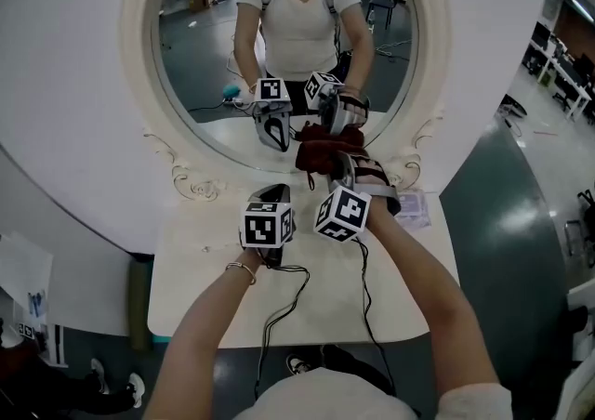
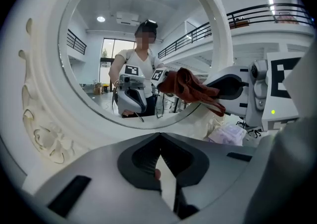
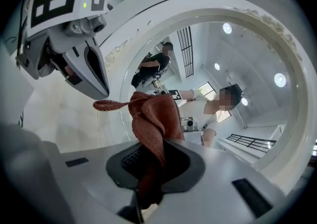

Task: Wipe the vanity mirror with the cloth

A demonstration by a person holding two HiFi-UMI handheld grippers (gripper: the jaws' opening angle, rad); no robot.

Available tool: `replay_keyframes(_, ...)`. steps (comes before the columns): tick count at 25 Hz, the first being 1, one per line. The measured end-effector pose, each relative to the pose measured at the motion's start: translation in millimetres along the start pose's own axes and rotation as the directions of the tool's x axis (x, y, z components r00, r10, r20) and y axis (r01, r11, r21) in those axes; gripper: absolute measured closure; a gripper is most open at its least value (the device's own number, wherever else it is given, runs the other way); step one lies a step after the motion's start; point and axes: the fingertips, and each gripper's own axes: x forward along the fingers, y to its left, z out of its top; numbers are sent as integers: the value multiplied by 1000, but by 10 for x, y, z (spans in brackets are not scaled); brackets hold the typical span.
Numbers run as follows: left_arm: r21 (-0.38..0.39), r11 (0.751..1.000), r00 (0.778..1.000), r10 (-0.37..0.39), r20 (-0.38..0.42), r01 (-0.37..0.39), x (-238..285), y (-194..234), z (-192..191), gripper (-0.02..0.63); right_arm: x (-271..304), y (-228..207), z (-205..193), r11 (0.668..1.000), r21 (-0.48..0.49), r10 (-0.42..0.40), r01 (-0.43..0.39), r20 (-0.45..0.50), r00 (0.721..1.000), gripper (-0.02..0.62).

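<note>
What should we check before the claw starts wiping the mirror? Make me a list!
1. Cloth held firmly in the right claw: ok, the jaws are shut on it.
2. Cloth touching the mirror glass: cannot tell; it sits close to the lower frame.
3. Cloth spread flat for wiping: not ok, it is bunched up.
4. Left claw out of the way: ok, shut, empty, low beside the cloth.
5. Cables clear of the mirror: ok, they lie on the table, trailing toward the person.
</note>
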Motion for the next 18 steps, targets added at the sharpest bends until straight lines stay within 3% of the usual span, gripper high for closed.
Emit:
replay_keyframes(12,-27,999,999,19,-30,-20,12,92,-196,600,213,620,111,987,-7,162,-162,-20,987,534)
replay_keyframes(18,-30,999,999,37,-32,-38,-9,164,-219,600,266,721,110,983,-15,181,-181,-38,983,534)
